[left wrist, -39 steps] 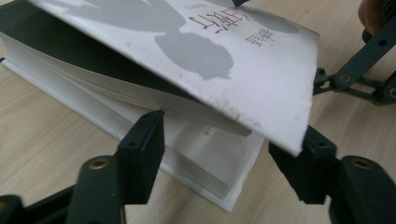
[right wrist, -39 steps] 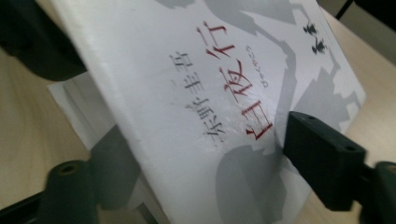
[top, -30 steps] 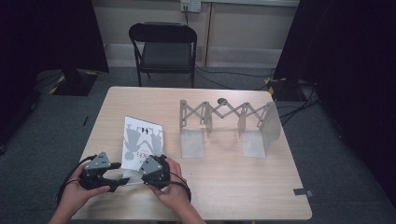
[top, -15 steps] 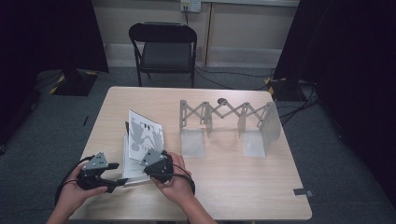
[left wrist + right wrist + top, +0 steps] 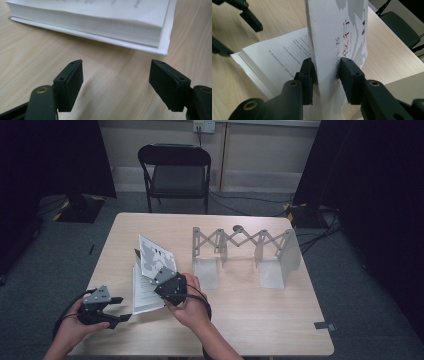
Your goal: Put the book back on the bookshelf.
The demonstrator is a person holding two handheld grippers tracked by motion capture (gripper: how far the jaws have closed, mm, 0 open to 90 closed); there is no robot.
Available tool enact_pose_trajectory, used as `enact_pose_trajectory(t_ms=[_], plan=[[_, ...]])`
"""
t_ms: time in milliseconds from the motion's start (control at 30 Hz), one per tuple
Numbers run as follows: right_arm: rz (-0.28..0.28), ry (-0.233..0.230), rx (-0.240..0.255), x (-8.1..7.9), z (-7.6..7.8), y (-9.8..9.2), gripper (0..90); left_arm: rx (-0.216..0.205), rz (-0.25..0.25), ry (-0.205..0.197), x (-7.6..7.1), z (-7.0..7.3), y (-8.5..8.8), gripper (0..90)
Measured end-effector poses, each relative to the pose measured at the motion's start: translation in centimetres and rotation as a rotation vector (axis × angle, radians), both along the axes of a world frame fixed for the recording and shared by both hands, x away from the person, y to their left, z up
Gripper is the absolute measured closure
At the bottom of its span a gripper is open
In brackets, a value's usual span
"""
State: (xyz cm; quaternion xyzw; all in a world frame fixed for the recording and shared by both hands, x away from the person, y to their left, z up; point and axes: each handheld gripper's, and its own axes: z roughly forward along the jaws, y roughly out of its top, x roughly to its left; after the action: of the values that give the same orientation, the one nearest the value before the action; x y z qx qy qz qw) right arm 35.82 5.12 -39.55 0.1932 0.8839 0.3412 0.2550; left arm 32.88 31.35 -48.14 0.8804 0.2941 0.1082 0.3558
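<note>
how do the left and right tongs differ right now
The left tongs stand open with nothing between the jaws; the right tongs have just been closing and now pinch the book by its front cover. The left tongs sit low by the table, short of the book's corner; the right tongs hold the cover lifted upright off the pages. Both have black jaws.

Black folding chair (image 5: 174,174) behind wooden table (image 5: 260,320), grey floor (image 5: 370,285), perhaps dark curtains (image 5: 370,175).

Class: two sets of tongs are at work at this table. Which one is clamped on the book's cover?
The right tongs: they pinch the lifted cover of the book. The left tongs stand open over bare table.
</note>
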Motion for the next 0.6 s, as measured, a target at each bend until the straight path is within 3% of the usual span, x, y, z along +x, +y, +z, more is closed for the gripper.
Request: enact_pose_trajectory(t_ms=[67,133,167,333,367,500,600], plan=[[-0.006,0.004,0.000,0.1,0.3,0.1,65.1,0.023,-0.032,0.015,-0.1,-0.8,-1.0,27.3],[-0.010,0.012,0.000,0.2,0.5,0.1,65.1,0.010,-0.031,0.010,-0.1,-1.0,-1.3,25.5],[-0.011,0.016,0.001,0.3,0.6,0.1,65.1,0.008,-0.005,-0.012,0.3,-1.0,-1.7,26.2],[-0.009,0.017,-0.006,0.2,0.6,0.3,65.0,-0.002,0.013,-0.046,0.6,-1.2,-2.3,27.1],[-0.009,0.019,-0.008,0.1,0.6,0.4,64.9,-0.044,0.020,-0.054,0.7,-1.1,-2.7,28.0],[-0.006,0.021,-0.011,0.1,0.7,0.3,64.8,-0.077,0.060,-0.042,0.6,-0.4,-2.9,30.4],[-0.004,0.026,-0.010,0.2,0.9,0.3,64.8,-0.077,0.068,-0.033,0.6,-0.2,-2.9,31.6]])
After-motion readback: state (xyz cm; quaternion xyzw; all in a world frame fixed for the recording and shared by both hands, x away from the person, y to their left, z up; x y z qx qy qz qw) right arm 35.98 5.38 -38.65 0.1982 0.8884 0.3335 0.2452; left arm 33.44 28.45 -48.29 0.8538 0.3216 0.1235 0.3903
